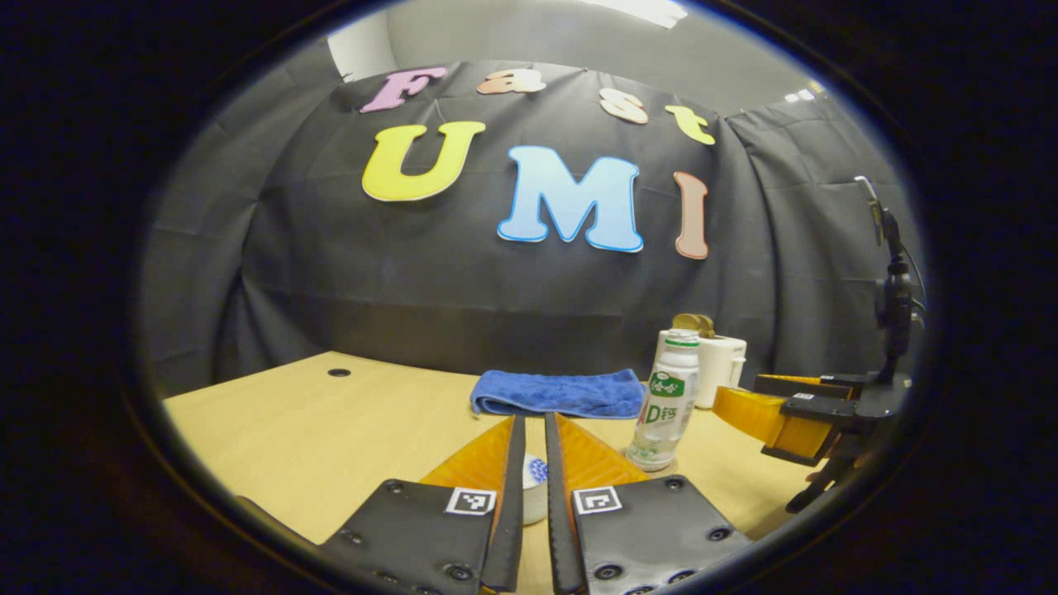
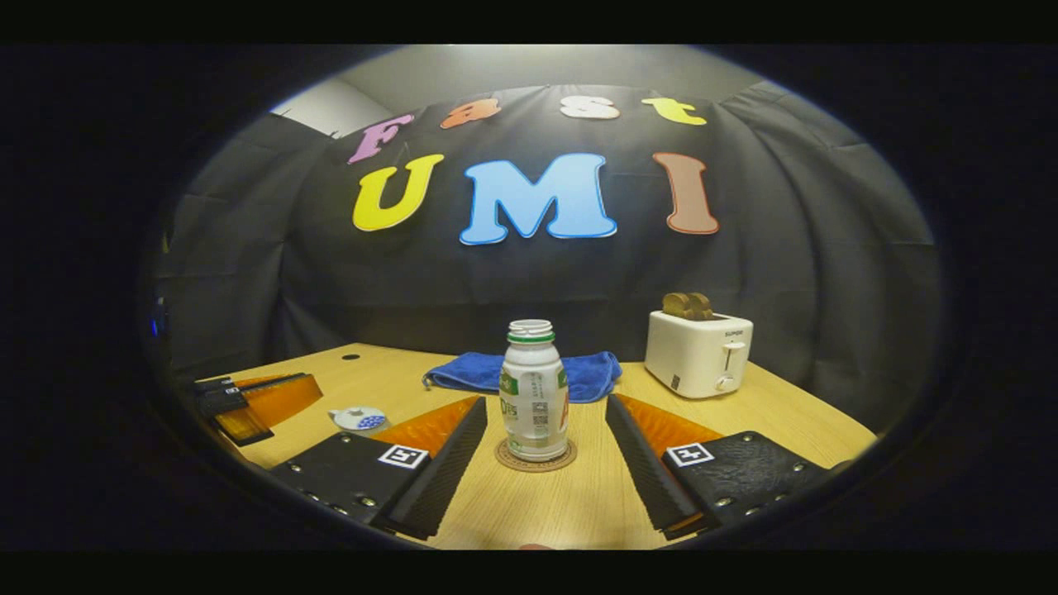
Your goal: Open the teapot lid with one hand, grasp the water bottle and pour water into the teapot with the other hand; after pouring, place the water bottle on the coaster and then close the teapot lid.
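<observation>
On my right gripper view the water bottle [image 2: 534,390] stands upright on the round coaster [image 2: 536,458], uncapped at the neck. My right tool [image 2: 545,426] has its fingers spread wide, one on each side of the bottle and clear of it, so nothing is gripped there. Behind the bottle a folded blue towel [image 2: 529,370] lies on the worktop [image 2: 545,504], and to the right a white toaster [image 2: 698,353] stands with bread in its slots.

On my left gripper view the left tool [image 1: 529,434] has its fingers drawn nearly together, with only a thin slit between them. Through that slit I see a small white piece with a blue pattern, which I take for the teapot [image 1: 536,483], sitting low and close to the camera; I cannot tell whether the lid is on it or whether the fingers press on it. In the right gripper view the same white-and-blue teapot sits on the worktop left of the bottle, just beside the left tool's tips.
</observation>
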Available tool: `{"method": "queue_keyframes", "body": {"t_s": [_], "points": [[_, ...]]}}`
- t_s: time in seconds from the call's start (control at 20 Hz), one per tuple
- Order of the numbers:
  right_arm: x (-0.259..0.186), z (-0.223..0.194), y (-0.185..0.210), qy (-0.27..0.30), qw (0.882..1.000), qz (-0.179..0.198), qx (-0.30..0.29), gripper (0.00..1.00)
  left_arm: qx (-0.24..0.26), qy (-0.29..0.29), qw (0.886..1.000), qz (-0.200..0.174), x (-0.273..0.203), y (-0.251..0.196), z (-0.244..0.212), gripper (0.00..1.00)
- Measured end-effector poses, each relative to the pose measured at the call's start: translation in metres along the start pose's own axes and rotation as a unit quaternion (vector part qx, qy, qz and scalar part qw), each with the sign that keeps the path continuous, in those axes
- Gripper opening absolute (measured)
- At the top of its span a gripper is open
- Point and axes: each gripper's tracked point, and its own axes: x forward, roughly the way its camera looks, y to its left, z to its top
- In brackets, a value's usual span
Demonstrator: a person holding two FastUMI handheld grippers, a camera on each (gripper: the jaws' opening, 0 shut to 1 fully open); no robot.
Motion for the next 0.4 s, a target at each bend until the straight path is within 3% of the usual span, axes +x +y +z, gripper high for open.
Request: {"method": "queue_keyframes", "body": {"t_s": [0.25,0.3,0.4], "points": [[-0.028,0.009,0.004,-0.018,1.000,-0.009,0.002,0.89,0.002,-0.018,1.000,-0.009,-0.025,-0.016,0.016,0.25],[-0.034,0.008,0.005,-0.021,1.000,-0.013,0.003,0.89,0.001,-0.020,1.000,-0.011,-0.029,-0.018,0.016,0.21],[-0.042,0.005,0.009,-0.023,1.000,-0.018,0.010,0.89,0.001,-0.023,1.000,-0.014,-0.036,-0.023,0.014,0.25]]}}
